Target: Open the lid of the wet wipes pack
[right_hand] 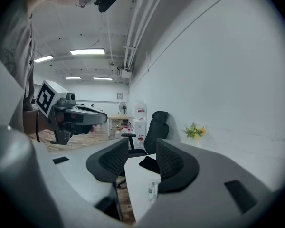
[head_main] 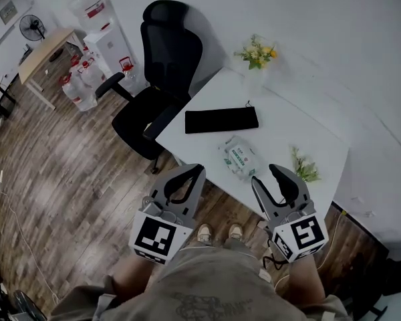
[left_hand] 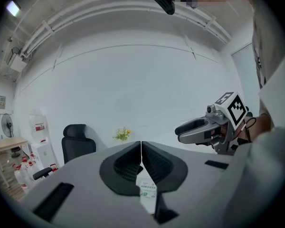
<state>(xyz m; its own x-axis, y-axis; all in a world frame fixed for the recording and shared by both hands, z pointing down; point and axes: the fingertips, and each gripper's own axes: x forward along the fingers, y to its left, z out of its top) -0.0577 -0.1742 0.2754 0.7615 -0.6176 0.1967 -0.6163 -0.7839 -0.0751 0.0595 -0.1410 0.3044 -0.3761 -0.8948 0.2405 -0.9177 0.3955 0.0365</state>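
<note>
One wipes pack point(head_main: 239, 156) — two claws point(head_main: 198, 170) point(head_main: 264, 174)

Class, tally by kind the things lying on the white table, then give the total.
Wet wipes pack: 1
Black pouch: 1
Plant bunches: 2 (yellow flowers, green sprig)
Total: 4

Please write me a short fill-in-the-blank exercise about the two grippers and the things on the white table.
1. The jaws of the left gripper are ____, with nothing held between them.
2. The jaws of the right gripper are ____.
3. The wet wipes pack lies on the table, nearer to the person than the ____ pouch.
Missing words: shut; open; black.
</note>
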